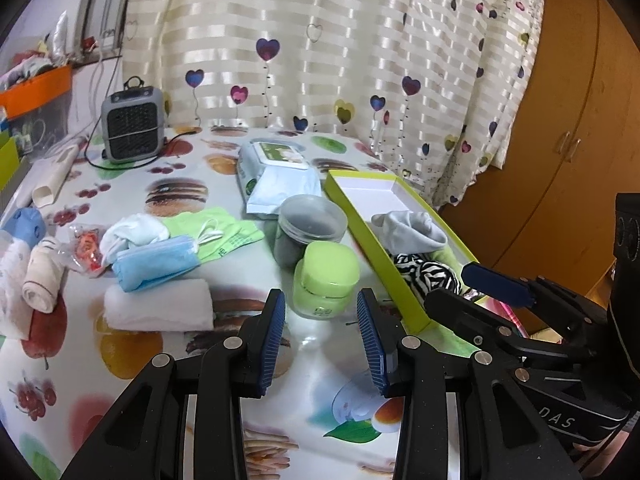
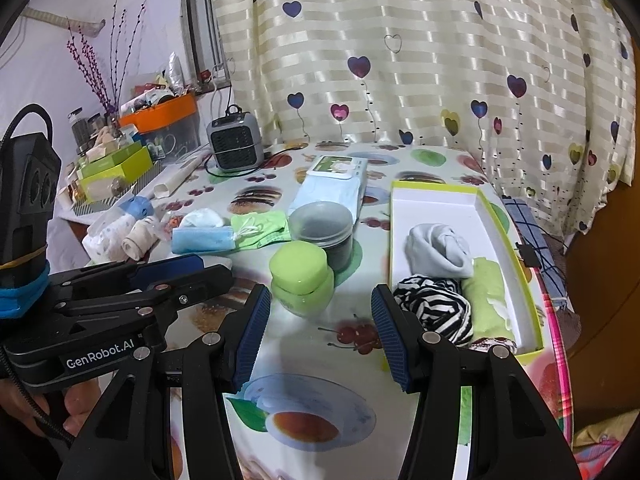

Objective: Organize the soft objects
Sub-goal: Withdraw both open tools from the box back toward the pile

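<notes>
A lime-edged box on the right holds a grey sock, a zebra-striped roll and a green cloth. On the table left lie a folded white towel, a blue mask stack, a white sock, a green cloth and rolled cloths. My left gripper is open and empty, just before a green jar. My right gripper is open and empty, beside the box.
A clear tub with dark contents, wet-wipe packs, a grey mini heater with its cord, and a white tube stand on the table. Cluttered boxes sit far left. Curtain behind; a wooden cabinet on the right.
</notes>
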A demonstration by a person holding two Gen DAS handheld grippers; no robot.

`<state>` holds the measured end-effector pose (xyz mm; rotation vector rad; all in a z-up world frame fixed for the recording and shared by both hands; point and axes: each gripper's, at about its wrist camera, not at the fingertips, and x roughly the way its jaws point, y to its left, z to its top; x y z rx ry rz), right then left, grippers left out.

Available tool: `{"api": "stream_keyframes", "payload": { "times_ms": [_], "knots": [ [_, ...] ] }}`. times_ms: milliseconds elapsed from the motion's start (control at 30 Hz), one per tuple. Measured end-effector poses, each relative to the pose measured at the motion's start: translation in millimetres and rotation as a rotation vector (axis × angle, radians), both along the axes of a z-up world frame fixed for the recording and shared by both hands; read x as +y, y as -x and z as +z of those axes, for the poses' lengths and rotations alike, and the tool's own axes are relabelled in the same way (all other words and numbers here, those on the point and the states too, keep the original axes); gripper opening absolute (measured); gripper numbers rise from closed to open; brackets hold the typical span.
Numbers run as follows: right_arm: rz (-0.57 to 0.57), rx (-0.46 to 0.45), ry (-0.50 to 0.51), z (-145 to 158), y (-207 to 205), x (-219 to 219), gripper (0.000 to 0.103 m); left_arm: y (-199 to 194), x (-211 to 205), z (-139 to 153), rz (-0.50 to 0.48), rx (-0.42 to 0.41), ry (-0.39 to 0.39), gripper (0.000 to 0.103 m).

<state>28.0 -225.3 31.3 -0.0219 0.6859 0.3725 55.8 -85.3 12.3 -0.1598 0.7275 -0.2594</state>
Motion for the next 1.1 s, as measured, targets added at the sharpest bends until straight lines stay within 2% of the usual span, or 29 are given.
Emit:
{"api": "stream_keyframes", "payload": {
  "times_ms": [600, 1100],
  "knots": [
    [0.041, 0.022, 0.010, -4.3, -8.8, 17.6, 0.054, -1.5, 18.9, -8.9, 0.042, 0.021, 0.002, 0.036],
    [0.130, 0.052, 0.028, -14.6, -16.9, 61.3, 0.054, -4.3, 75.1, -26.2, 0.146, 0.057, 0.024, 0.036]
  ]
}}
